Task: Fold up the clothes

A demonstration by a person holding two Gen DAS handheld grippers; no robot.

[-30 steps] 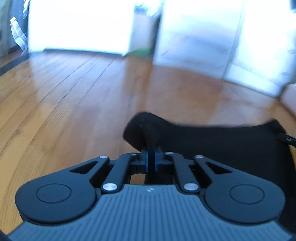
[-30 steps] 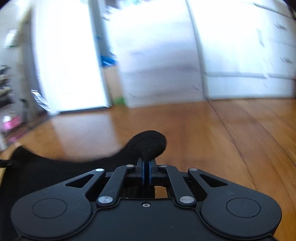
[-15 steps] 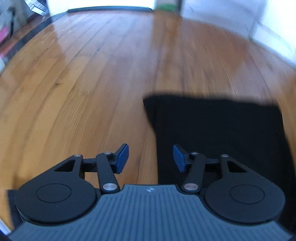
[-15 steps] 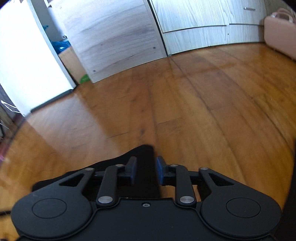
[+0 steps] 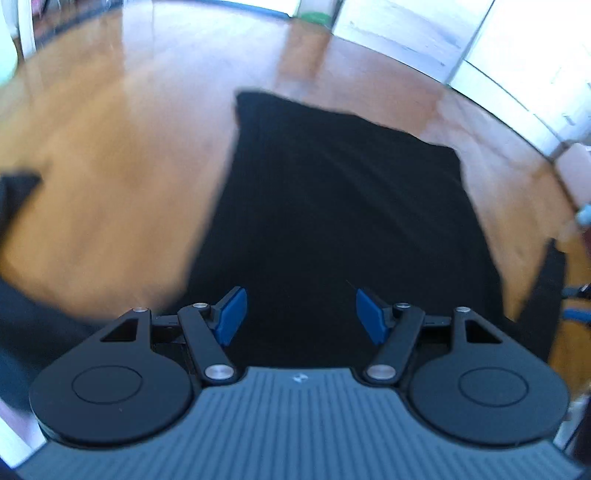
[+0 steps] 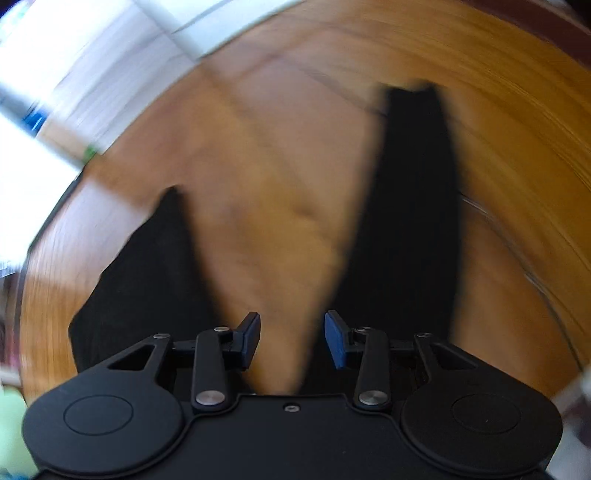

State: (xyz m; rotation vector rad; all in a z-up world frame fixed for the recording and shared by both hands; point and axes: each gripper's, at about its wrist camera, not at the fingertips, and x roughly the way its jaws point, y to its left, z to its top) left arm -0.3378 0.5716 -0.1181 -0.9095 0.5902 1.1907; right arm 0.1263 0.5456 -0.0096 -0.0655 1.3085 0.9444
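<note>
Warm orange-brown wooden floorboards [image 5: 110, 192] are filling most of both views, with pale cabinet fronts [image 5: 424, 33] running along the far edge; both pictures are blurred, the right wrist view most of all.

A black garment [image 5: 332, 206] is lying flat on the floor. In the left wrist view it is showing as a broad dark panel with a fairly straight far edge and two corners, and it is stretching from the middle of the picture down under the left gripper [image 5: 300, 314]. That gripper is hovering over the cloth with its jaws spread wide, its blue pads [image 5: 231, 314] gripping nothing. More dark fabric is showing at the left edge, too blurred to tell what it belongs to.

In the right wrist view the black garment [image 6: 410, 221] is appearing as two dark strips that are spreading apart away from the camera, with bare floor [image 6: 273, 221] between them. The right gripper [image 6: 292, 341] is hanging above that gap, its jaws parted and empty, one pad over each strip's near end.
</note>
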